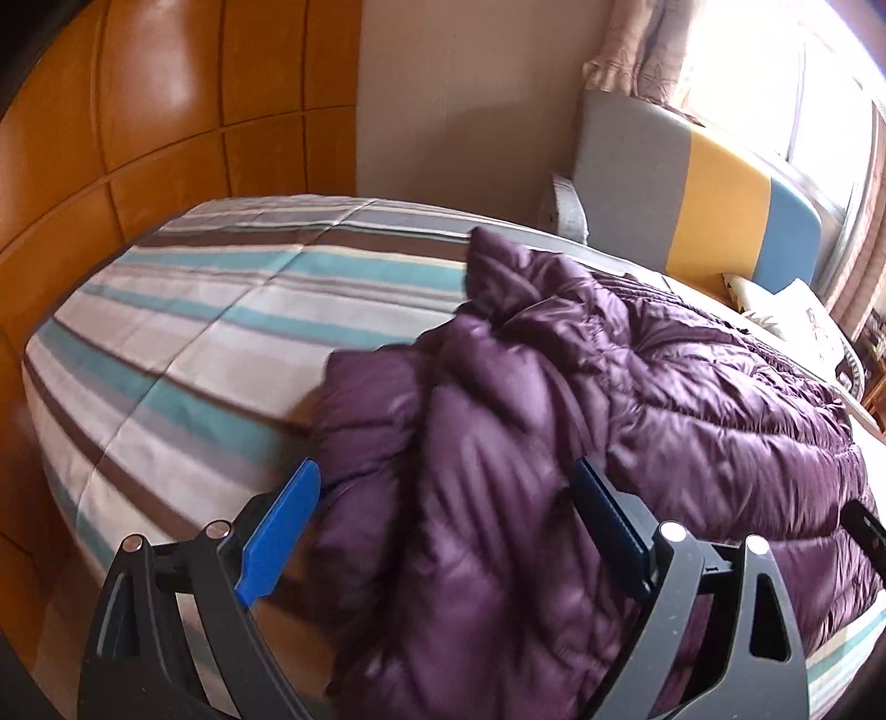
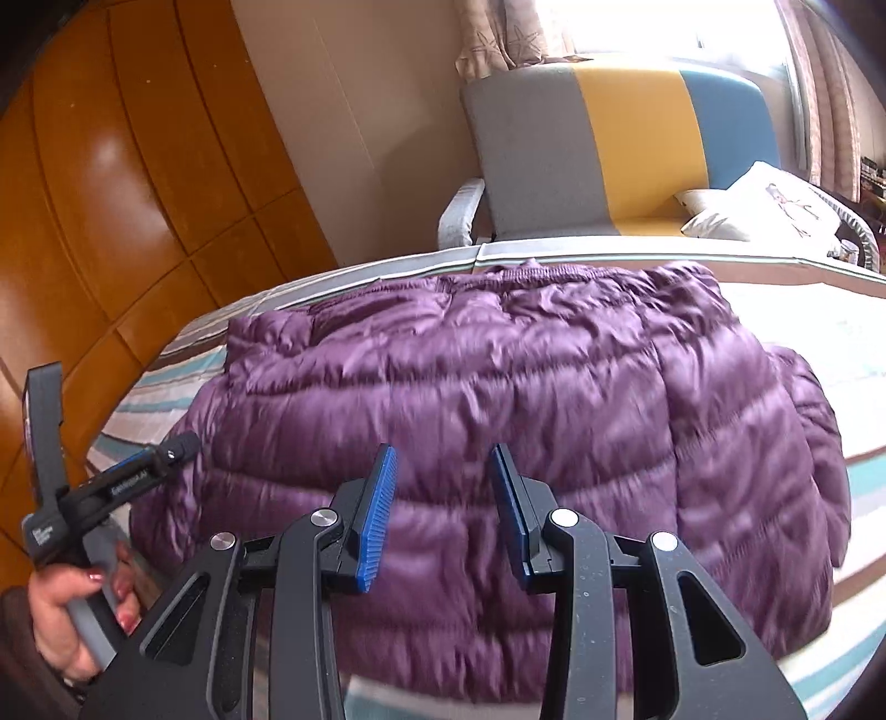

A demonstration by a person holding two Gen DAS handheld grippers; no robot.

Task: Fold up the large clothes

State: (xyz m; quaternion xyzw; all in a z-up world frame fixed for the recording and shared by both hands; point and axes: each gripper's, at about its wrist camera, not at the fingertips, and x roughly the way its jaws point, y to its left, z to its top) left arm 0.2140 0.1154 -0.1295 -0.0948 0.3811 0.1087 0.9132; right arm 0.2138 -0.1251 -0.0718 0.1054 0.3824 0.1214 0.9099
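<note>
A purple quilted down jacket (image 2: pixel 498 399) lies spread on a striped bed (image 2: pixel 819 310). In the left wrist view the jacket (image 1: pixel 581 415) is bunched, with a sleeve fold between my fingers. My left gripper (image 1: pixel 448 482) is open wide, its blue pads either side of the purple fabric without closing on it. My right gripper (image 2: pixel 443 476) is open and empty, just above the near part of the jacket. The left gripper's body (image 2: pixel 111 487) shows in the right wrist view at the left, held by a hand, at the jacket's left edge.
The bed cover (image 1: pixel 194 343) has teal, brown and white stripes. An orange wooden wardrobe (image 1: pixel 138 111) stands to the left. A grey, yellow and blue chair (image 2: pixel 609 149) with cushions (image 2: pixel 764 205) stands beyond the bed, below a bright curtained window (image 2: pixel 637 27).
</note>
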